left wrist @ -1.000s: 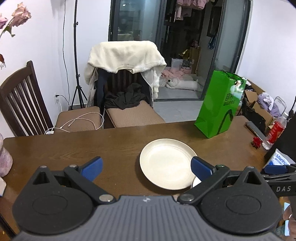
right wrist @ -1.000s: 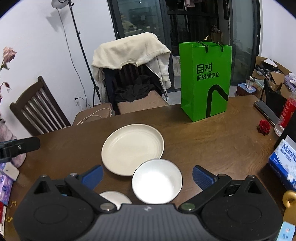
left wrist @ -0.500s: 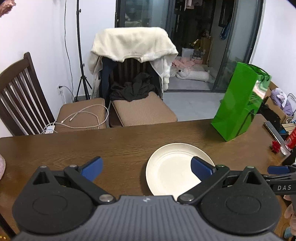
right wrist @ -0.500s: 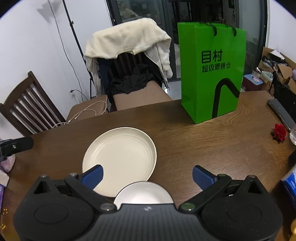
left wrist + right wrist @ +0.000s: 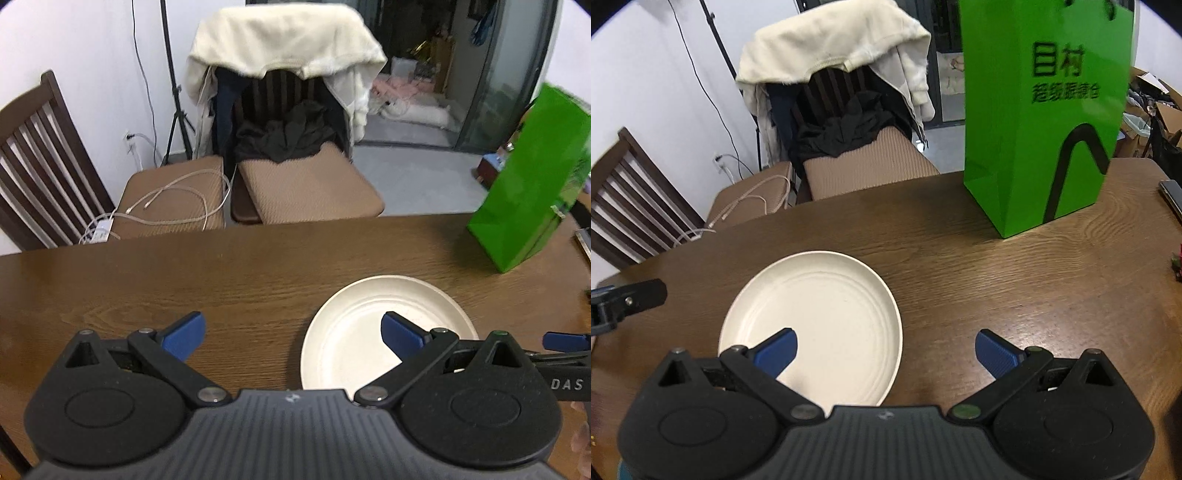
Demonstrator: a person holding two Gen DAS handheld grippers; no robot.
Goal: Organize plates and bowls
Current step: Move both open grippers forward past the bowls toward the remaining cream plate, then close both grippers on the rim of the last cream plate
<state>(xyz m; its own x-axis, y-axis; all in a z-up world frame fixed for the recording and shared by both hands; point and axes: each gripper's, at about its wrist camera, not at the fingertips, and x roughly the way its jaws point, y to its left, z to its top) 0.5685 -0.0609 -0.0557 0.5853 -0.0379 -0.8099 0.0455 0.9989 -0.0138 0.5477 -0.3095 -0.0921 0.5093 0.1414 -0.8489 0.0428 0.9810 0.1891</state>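
While both hand-held grippers hover low over the brown wooden worktop (image 5: 960, 266), the one piece of crockery in sight, a cream plate (image 5: 820, 314), lies flat on the wood between them, near the front edge. The left hand-held gripper (image 5: 291, 330) has its blue-padded fingers spread wide with nothing between them; its right fingertip shows over the plate's (image 5: 369, 332) left part, while the left fingertip is over bare wood. The right hand-held gripper (image 5: 885, 350) is likewise wide apart and empty, its left pad over the near part of the plate and its right pad over bare worktop to the plate's right. Whether either pad touches the plate cannot be told. A green paper bag (image 5: 1045, 110) with dark lettering stands upright at the far right of the worktop, well apart from the plate. Beyond the far edge stand two chairs, one draped with a cream garment (image 5: 284, 37) and dark clothes, the other carrying a coiled white cable (image 5: 166, 199) on its seat
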